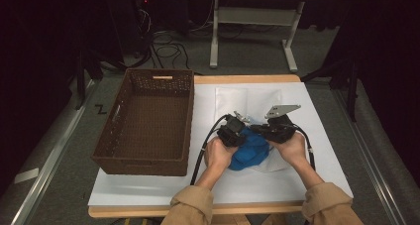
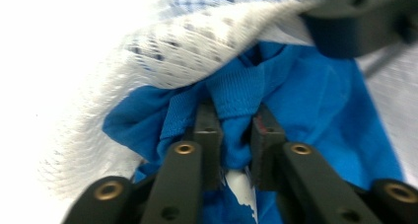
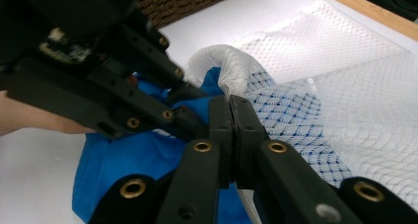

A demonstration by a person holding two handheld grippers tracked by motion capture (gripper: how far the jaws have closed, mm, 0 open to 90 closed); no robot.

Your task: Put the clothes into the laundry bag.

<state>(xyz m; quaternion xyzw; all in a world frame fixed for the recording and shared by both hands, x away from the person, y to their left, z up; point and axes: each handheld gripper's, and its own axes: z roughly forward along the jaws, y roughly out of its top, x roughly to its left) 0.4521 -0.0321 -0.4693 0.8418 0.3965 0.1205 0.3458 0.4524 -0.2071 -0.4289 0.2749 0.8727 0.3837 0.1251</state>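
Right tool (image 3: 230,110): jaws pressed flat together on the rim of the white mesh bag (image 3: 315,86), holding the mouth open. Keep that pinch steady and lifted a little, so the opening stays wide.

Left tool (image 2: 231,125): jaws narrow, a fold of the blue garment (image 2: 305,105) bunched between them. The pads appear to press the cloth, though the grip looks shallow, taking only one ridge of fabric. Judged step: you are feeding the blue garment into the mesh bag. Push the gathered fold deep under the mesh lip before you let go, then re-grip farther back on the cloth and repeat. Avoid catching the netting between the left pads along with the cloth, or the bag will drag in with it.

From the high view, the left tool (image 1: 232,134) and right tool (image 1: 275,131) meet over the bundle; the blue garment (image 1: 250,153) sits between your two hands, just right of centre, much of it outside the bag. The mesh bag (image 1: 233,98) lies flat beyond it.

Counter (image 1: 148,190): white sheet on a wood-edged top. The brown woven basket (image 1: 148,121) stands at the left, apart from the work.

Room: dark, grey floor, cables and a white frame leg (image 1: 214,31) behind the counter.
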